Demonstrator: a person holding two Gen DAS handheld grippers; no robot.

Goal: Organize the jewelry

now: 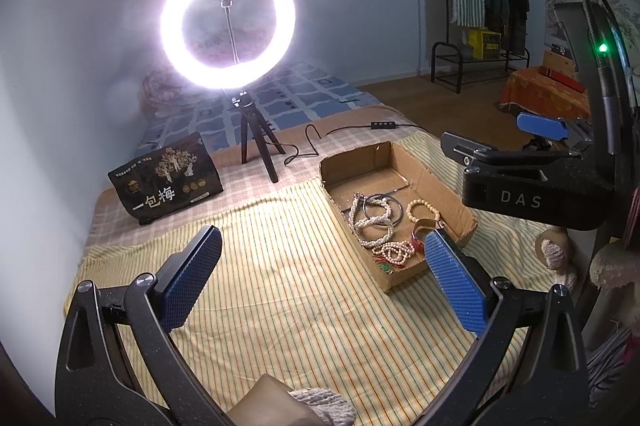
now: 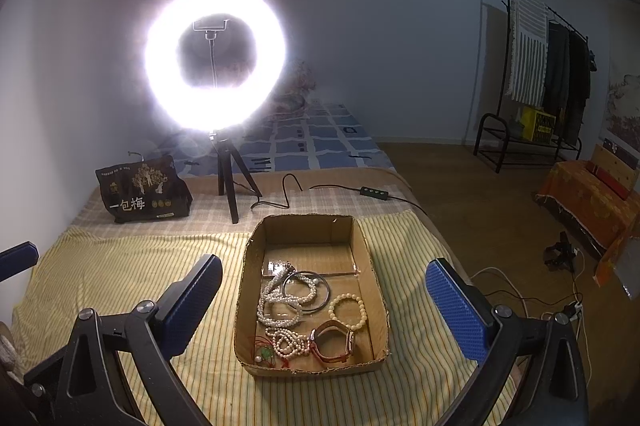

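Bedding fills most of both views: a yellow striped cloth [image 2: 120, 266] spread over a checked blanket, with a blue patterned quilt [image 2: 320, 142] behind it near the pale wall. Wooden floor lies to the right, where a clothes rack [image 2: 548, 74] stands, its garments too dark to tell apart. The ring light [image 2: 216, 60] on its tripod glares so hard that the phone clamp inside it is barely legible. A dark snack bag [image 2: 142, 192] leans beside it. The cardboard box [image 2: 308, 226] sits on the striped cloth, holding tangled pearl strands [image 2: 280, 302], a metal bangle [image 2: 320, 300], a bead bracelet [image 2: 347, 312] and a watch [image 2: 334, 346]; small red and green pieces in the near corner are unclear. The left gripper [image 1: 324, 278] and the right gripper [image 2: 324, 310] are both spread wide, holding nothing.
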